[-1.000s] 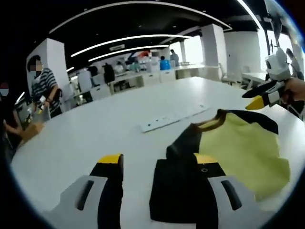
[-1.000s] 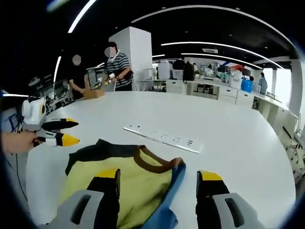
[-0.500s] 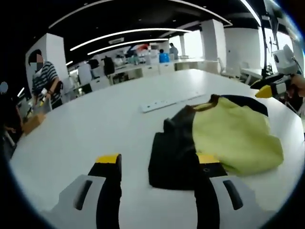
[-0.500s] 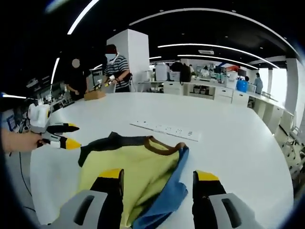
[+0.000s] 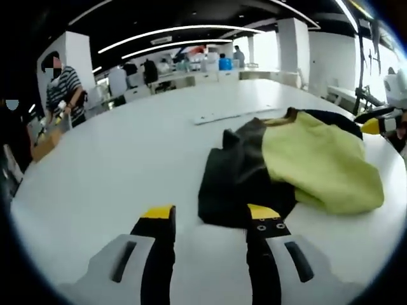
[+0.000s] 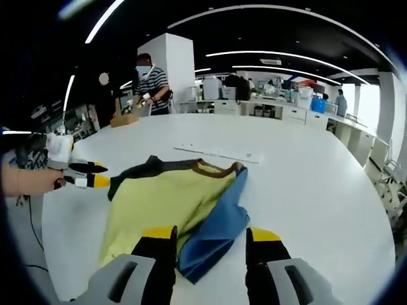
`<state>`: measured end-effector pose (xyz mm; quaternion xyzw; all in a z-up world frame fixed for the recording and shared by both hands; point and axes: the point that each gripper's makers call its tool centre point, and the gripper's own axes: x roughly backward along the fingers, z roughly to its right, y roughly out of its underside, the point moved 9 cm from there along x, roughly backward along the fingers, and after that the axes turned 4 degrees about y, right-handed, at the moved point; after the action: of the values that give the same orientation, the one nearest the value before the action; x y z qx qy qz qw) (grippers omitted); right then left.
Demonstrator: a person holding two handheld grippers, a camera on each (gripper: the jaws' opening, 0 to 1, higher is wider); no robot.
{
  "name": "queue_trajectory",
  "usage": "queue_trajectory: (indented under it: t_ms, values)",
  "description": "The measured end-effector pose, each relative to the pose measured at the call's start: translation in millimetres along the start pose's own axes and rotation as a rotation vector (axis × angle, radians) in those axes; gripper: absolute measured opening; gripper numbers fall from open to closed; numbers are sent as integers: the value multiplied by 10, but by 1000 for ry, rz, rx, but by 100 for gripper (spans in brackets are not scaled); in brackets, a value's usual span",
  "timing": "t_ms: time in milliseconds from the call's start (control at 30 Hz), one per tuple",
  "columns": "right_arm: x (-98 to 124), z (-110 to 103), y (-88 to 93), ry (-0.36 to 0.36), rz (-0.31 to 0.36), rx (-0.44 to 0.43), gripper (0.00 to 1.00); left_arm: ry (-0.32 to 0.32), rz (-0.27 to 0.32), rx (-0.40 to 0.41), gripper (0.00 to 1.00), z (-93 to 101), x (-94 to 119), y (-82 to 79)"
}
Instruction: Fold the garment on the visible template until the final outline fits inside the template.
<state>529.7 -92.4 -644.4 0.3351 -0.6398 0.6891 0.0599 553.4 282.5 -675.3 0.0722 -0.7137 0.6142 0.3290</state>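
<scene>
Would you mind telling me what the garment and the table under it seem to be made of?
The garment looks like soft knit fabric, perhaps cotton jersey: its yellow-green, blue and black panels lie matte, limp and creased, with a brown ribbed-looking collar. The table has a hard, smooth white top with a faint sheen, likely laminate or painted board, though the look alone cannot settle that.
</scene>
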Motion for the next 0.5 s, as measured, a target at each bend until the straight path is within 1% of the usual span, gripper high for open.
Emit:
queue_trajectory:
  t_ms: [67, 133, 200, 267, 400, 500]
  values:
    - [2, -17, 65, 0, -19, -10, 32, 8, -3, 36, 33, 16, -20, 26]
    - [4, -33, 107, 5, -24, -4, 29, 12, 0, 39, 32, 32, -34, 42]
    - [4, -53, 150, 6, -32, -1, 28, 16, -6, 52, 30, 56, -38, 55]
    - [-7, -70, 194, -1, -43, -6, 28, 12, 2, 54, 29, 100, -22, 59]
    - [-26, -89, 269, -2, -63, -4, 25, 27, 5, 70, 28, 196, 2, 74]
    - [-34, -83, 306, 6, -65, -7, 25, 20, 18, 97, 28, 236, 27, 84]
